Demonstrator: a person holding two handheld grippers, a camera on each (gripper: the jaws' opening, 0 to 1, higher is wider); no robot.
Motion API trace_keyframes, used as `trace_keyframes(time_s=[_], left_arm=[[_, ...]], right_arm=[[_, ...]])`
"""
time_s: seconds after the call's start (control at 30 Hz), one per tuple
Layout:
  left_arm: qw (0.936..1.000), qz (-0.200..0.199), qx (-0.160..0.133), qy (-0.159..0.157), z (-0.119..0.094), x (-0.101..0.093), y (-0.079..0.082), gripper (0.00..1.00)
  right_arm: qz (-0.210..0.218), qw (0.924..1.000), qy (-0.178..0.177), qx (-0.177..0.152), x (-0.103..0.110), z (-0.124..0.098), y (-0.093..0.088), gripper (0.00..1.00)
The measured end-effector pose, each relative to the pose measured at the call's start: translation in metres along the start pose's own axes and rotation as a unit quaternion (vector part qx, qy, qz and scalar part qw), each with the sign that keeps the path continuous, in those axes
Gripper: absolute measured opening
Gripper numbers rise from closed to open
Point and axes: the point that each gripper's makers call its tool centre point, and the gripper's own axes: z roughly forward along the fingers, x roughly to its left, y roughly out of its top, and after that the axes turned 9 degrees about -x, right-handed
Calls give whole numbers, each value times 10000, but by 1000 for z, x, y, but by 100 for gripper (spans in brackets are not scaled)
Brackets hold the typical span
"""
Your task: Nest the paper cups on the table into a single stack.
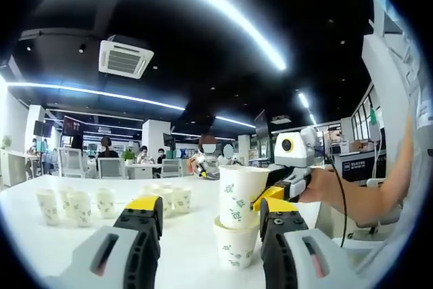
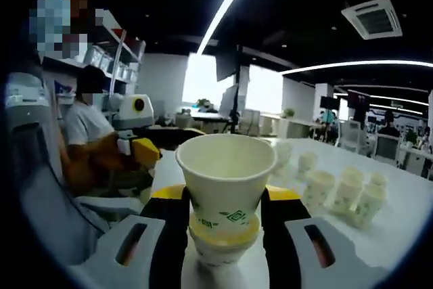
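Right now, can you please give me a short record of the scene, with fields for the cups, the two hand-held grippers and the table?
held cup: paper cup, upright, above a second cup that stands on the table
right hand-held gripper: shut on the held cup
left hand-held gripper: open, holding nothing
loose cups: a group standing apart on the table
table: white
stacking: not yet finished

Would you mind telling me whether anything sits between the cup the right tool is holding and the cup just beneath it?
Nothing visible does. The white paper cup with green print, held by the right tool, hangs directly above the matching cup standing on the white table. The other loose cups stand well aside.
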Motion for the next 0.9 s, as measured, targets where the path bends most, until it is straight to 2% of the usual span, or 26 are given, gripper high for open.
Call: trace_keyframes(time_s=[0.3, 0.37, 0.47, 0.5, 0.57, 0.7, 0.9], left_arm=[[10000, 15, 10, 7, 0, 1, 0, 62], [10000, 10, 22, 0, 0, 1, -1, 62], [10000, 1, -1, 15, 0, 1, 0, 62], [10000, 11, 8, 8, 0, 1, -1, 62], [10000, 9, 25, -3, 1, 1, -1, 62], [10000, -11, 18, 9, 1, 1, -3, 62], [10000, 0, 19, 3, 1, 1, -3, 62]], right_arm=[[-54, 10000, 50, 33, 2, 1, -2, 45], [-119, 9999, -42, 45, -2, 0, -2, 48], [-116, 9997, -204, 100, -7, 2, -2, 89], [-135, 9994, -248, 182, -9, 3, -4, 95], [-214, 9992, -285, 198, -11, 0, -5, 91], [-17, 9997, -207, 110, -9, -1, -5, 90], [13, 9997, -203, 160, -8, -1, -10, 89]])
